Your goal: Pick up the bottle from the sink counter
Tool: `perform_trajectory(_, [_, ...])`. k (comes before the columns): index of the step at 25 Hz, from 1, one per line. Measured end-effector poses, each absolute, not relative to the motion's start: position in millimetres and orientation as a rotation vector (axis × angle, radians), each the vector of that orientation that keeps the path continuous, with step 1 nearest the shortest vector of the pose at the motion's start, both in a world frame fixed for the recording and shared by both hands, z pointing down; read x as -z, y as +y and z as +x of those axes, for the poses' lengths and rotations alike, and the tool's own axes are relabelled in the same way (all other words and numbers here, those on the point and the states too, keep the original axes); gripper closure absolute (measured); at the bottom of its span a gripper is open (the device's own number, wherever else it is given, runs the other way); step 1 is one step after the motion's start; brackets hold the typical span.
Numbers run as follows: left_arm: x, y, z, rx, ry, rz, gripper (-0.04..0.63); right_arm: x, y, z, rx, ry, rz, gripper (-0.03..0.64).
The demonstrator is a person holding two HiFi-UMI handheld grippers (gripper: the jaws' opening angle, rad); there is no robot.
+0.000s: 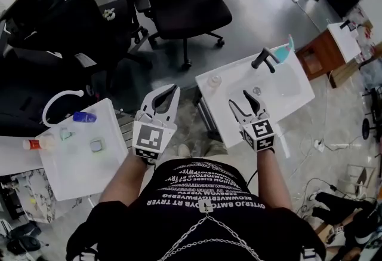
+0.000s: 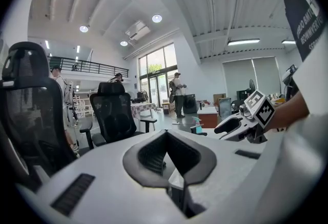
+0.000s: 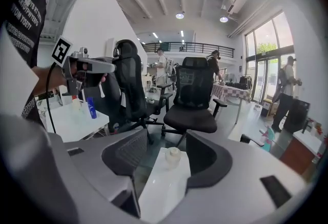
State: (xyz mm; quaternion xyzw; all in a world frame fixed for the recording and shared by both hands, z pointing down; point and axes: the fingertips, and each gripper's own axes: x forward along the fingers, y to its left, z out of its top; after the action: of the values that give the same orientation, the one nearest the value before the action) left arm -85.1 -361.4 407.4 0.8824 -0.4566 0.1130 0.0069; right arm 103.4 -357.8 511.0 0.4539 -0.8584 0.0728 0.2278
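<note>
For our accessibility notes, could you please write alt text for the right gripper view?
The right tongs, opening with nothing between them, aim at a small pale bottle standing on the white sink counter ahead. Black office chairs stand behind.

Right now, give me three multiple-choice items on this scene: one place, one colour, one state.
1. Where is the small bottle?
A) on the sink counter, left of the basin
B) inside the basin
C) on the floor

2. What colour is the faucet?
A) white
B) black
C) red

3. How is the right gripper?
A) shut on the bottle
B) shut and empty
C) open, with the bottle ahead of it and untouched

Answers:
1 A: the head view shows it standing on the counter beside the basin.
2 B: the faucet is dark against the white counter.
3 C: the right gripper view shows the jaws apart and opening, and the bottle stands beyond the tips, not between the pads.
</note>
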Motion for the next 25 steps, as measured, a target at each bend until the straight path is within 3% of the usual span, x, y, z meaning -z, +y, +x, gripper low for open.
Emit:
perform_trajectory(17, [-430.9, -426.0, -88.2, -0.401, -1.684, 2.542, 0.591, -642.8, -468.4, 96.4, -0.351, -2.401, 0.871, 0.353])
perform_trajectory(25, [-458.8, -413.5, -89.5, -0.489, -1.719, 2.441, 0.590, -735.1, -483.6, 69.2, -0.379, -2.324, 0.635, 0.278])
